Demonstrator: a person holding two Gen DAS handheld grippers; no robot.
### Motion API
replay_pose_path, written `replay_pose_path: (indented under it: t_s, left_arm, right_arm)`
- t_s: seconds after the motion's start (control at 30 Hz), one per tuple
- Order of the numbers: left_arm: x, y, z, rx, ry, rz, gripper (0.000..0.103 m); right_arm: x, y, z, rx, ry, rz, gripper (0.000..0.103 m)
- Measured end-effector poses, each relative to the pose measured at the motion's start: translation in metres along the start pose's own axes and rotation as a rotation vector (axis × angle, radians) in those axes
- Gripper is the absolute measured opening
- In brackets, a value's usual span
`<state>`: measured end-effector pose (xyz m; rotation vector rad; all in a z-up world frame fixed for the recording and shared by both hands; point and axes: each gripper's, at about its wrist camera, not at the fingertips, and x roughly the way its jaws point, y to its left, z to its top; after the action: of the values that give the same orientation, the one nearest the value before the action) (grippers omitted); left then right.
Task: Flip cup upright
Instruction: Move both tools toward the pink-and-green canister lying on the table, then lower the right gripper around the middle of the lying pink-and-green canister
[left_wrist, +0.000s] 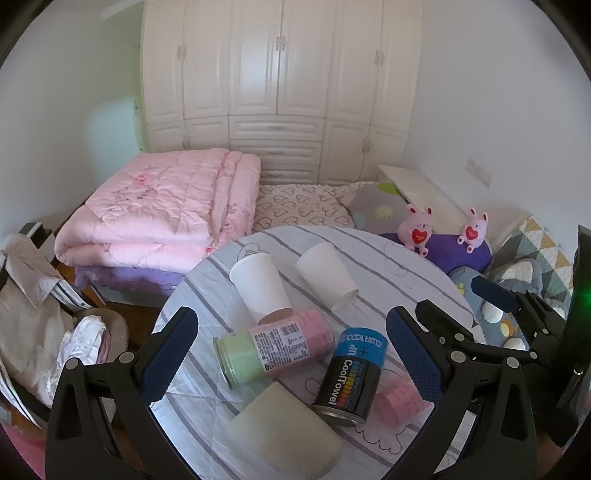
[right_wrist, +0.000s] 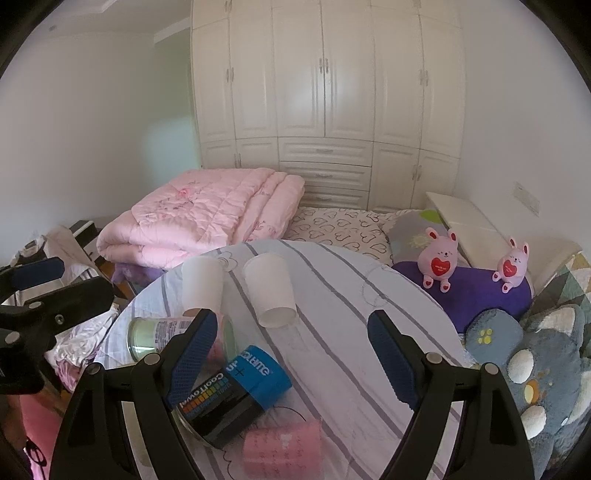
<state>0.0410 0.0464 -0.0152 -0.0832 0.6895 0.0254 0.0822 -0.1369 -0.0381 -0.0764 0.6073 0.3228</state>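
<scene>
your left gripper (left_wrist: 291, 343) and right gripper (right_wrist: 291, 354) both hang with jaws apart, holding nothing. nearest you lie the black-and-blue cooltowel canister (left_wrist: 352, 373) and the pink-and-green labelled bottle (left_wrist: 273, 347). beyond them, two white paper cups lie tipped on the striped round table (left_wrist: 406, 280) — the right-hand cup (right_wrist: 269, 291) is free. it looks light and crushable — pinch mid-wall, gently.

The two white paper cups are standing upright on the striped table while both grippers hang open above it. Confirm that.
Not quite. The two white paper cups are lying on their sides, not upright, as the left wrist view shows. The rest holds: they are on the striped table, and the left gripper and right gripper are both open above it.
</scene>
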Motion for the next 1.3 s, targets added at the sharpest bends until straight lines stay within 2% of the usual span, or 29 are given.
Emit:
replay_pose_path:
  t_s: [0.63,0.77,1.1,1.3]
  left_arm:
    - [0.01,0.037,-0.002,-0.033,0.025,0.019,0.103]
    - [0.014,0.049,-0.003,-0.052,0.038,0.018,0.103]
    - [0.026,0.079,-0.006,-0.127,0.081,0.043,0.103]
    - [0.034,0.078,-0.021,-0.134,0.118,0.045,0.103]
  right_arm:
    - [0.03,0.042,0.013,-0.082,0.059,0.049,0.085]
    - [0.04,0.049,0.017,-0.112,0.103,0.099,0.085]
    - [0.074,0.078,0.016,-0.326,0.218,0.175,0.085]
    - [0.089,0.087,0.013,-0.377,0.276,0.211,0.085]
